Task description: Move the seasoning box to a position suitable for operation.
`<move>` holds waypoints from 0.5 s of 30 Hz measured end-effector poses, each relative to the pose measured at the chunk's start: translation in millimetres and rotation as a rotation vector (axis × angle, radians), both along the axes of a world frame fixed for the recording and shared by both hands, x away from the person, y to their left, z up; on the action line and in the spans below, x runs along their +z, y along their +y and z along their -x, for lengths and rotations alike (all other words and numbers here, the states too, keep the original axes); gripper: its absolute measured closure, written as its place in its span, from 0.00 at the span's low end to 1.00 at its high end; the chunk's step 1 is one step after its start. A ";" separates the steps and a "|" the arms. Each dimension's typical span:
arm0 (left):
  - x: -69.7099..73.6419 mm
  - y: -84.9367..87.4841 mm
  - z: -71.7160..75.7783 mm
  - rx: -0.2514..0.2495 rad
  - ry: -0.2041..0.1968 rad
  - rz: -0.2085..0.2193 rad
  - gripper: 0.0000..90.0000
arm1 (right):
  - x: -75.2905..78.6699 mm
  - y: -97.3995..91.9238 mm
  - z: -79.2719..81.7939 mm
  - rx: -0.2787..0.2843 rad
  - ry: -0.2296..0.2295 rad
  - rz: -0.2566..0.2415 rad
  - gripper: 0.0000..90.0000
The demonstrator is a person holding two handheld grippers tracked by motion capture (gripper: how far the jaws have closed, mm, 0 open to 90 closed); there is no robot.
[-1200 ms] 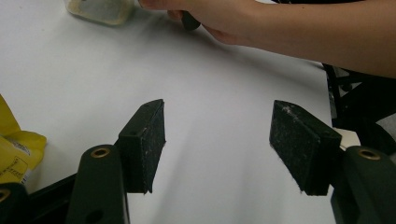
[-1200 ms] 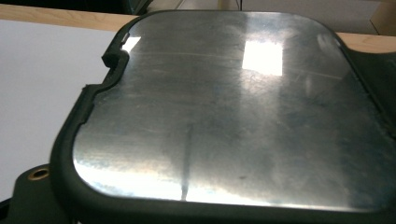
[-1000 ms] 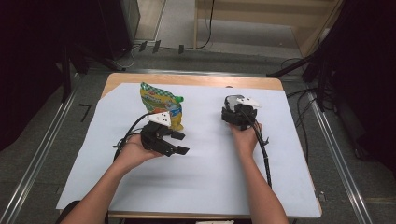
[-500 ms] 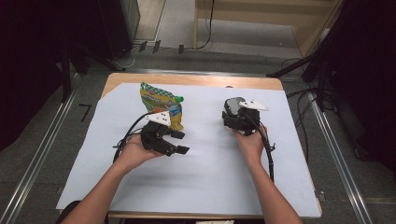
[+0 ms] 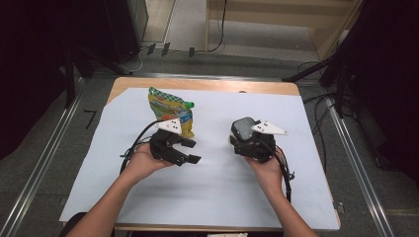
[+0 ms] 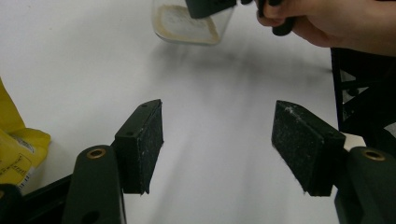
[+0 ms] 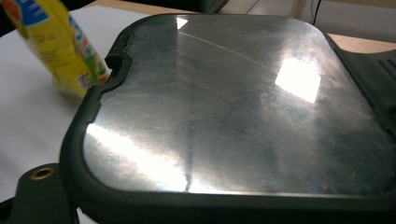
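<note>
My left gripper (image 5: 191, 151) rests low over the white sheet (image 5: 217, 197), jaws pointing right and open; in the left gripper view its pads (image 6: 144, 140) stand wide apart with bare sheet between them. A yellow-green snack pouch (image 5: 170, 109) stands just behind it, and its corner (image 6: 14, 149) lies beside the left pad. My right gripper (image 5: 241, 140) is shut on a clear container with a dark glossy lid (image 5: 243, 128). The lid (image 7: 224, 107) spreads between that gripper's fingers (image 7: 42, 196). The container (image 6: 187, 23) hangs slightly above the sheet.
The sheet covers a wooden table (image 5: 207, 85) with metal rails along both sides. Cables trail from both grippers toward the near edge. Dark equipment and floor cables lie beyond the far edge.
My right gripper has drawn the container toward the near edge and lifted it a little. The left gripper and the pouch have stayed where they were.
</note>
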State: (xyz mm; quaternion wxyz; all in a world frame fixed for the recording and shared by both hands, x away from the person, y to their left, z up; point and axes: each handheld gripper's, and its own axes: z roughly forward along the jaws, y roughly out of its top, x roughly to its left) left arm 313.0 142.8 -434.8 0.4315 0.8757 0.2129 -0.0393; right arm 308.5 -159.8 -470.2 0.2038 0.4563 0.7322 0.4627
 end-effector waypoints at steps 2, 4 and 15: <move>0.0 0.1 0.1 0.001 -0.002 -0.001 0.39 | -1.7 0.3 3.4 0.009 0.001 0.004 0.17; -0.1 0.2 0.1 0.003 -0.006 0.000 0.39 | -7.2 2.2 11.3 0.028 0.020 0.011 0.17; -0.2 2.1 -0.7 0.012 -0.015 -0.005 0.39 | -17.1 31.3 26.6 0.119 0.038 0.021 0.18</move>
